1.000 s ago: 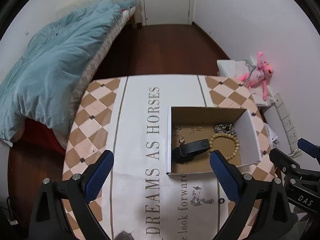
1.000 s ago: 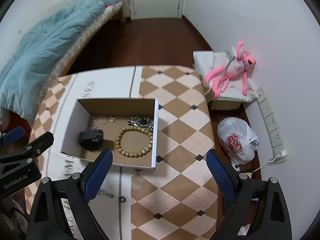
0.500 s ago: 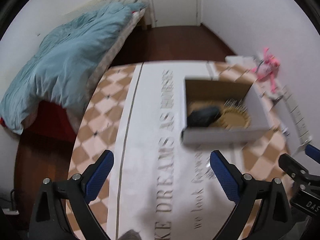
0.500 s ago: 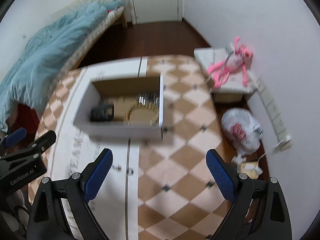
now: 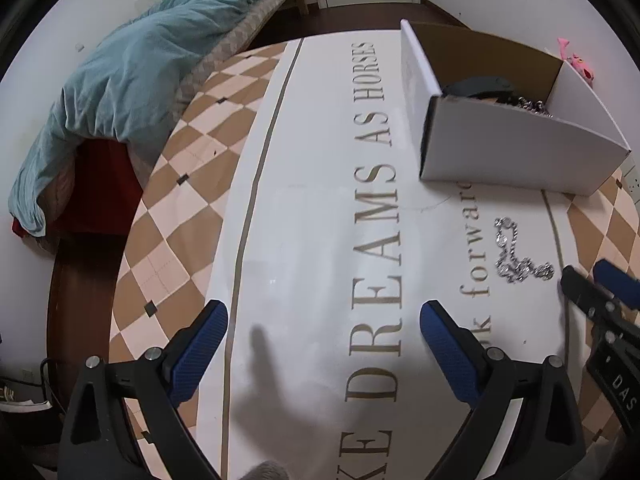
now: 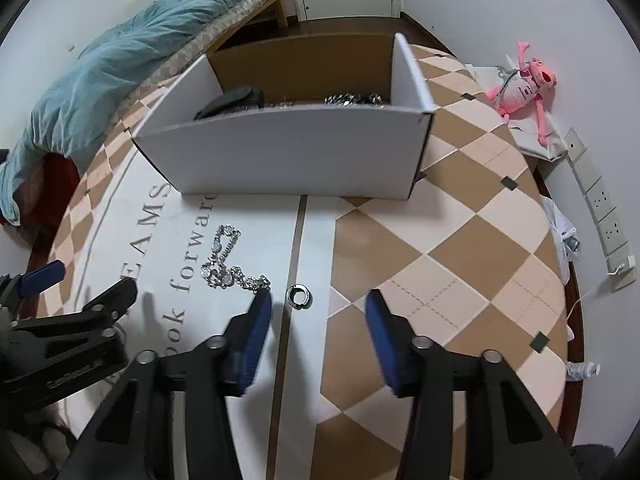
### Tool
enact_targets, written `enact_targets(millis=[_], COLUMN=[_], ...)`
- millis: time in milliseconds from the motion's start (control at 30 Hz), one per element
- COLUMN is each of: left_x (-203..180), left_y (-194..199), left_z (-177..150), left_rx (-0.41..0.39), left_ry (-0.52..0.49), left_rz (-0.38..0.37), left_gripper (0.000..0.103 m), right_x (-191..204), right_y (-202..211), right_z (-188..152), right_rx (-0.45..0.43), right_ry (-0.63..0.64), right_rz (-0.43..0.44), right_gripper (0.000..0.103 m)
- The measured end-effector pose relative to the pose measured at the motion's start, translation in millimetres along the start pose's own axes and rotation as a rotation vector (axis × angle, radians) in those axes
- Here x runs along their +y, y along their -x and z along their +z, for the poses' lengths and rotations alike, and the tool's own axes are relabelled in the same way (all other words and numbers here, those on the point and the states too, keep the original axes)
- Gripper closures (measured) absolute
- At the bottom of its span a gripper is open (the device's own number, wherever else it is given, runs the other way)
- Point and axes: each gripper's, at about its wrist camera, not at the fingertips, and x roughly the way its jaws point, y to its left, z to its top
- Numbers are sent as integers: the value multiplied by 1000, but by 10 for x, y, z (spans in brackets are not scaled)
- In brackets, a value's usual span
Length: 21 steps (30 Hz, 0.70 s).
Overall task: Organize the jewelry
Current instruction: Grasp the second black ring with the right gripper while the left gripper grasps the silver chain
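Here the right gripper (image 6: 318, 312), jaws just narrowed yet empty, hovers with the small ring (image 6: 299, 295) just beyond its left pad. The silver chain (image 6: 230, 264) trails far-left toward the box (image 6: 288, 152). The left gripper (image 5: 324, 336) gapes, empty, farther left; bare tablecloth (image 6: 440, 240) lies rightward.

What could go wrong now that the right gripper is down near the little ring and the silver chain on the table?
The right gripper has just been closing with nothing between its pads yet. The small ring lies flat on the smooth tablecloth, so it may skid away instead of being pinched. One finger sits at the end of the silver chain and could snag or drag it.
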Motion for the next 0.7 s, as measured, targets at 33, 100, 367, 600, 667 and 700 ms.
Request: enact_targets(millis=[33,100,367,600,667,700], left_x=[1,13,-132,-501,-632,-679], left_y=[-8,-22,22,58,36,28], left_z=[-7,-17,26,118,138,148], left_rx=[1,5,-13,-16,-20,-21], left_ry=[-2,-4,-36,-35,-48,-56], left_rz=[2,1,-39,-167,-192,-202], left_gripper=[5,5,5,5,6,10], right_x=[19,69,-25,-453,-549,-584], right_y=[-5,-22,45,235,237,236], right_z=[7,2,-19,-33,-28,-33], right_rx=[-7,-20,-38,-65,-63,-62], right_ry=[7,32,20,-100,-119,-128], right_rz=[-3,-12,-20,-59,-69,-70], right_gripper=[60,69,90,90,90,90])
